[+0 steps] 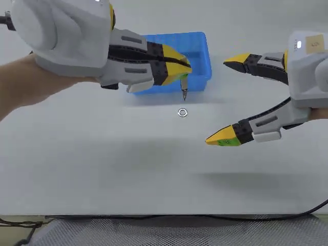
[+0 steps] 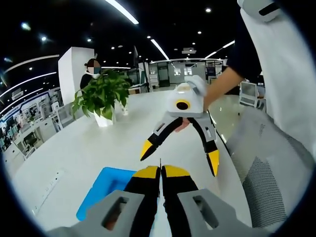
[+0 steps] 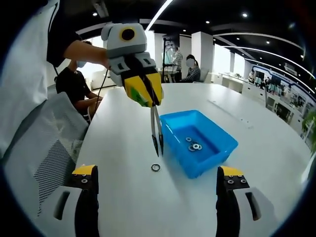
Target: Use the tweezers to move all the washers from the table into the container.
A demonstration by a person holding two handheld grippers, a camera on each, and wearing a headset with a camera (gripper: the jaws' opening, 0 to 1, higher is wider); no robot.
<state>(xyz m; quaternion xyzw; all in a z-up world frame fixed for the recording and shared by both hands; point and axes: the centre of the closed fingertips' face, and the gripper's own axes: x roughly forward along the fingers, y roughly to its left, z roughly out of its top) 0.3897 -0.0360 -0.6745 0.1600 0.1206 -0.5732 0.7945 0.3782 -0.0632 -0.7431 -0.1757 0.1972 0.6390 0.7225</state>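
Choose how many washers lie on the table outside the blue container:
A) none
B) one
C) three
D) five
B: a single washer lies on the table in front of the container, just beyond the tips of the tweezers held in the left gripper.

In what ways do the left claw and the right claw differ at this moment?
The left claw is shut on the tweezers; the right claw is wide open and holds nothing. The left claw aims the tweezers down toward the washer on the table, beside the blue container; the right claw is off to one side. Both have yellow tips.
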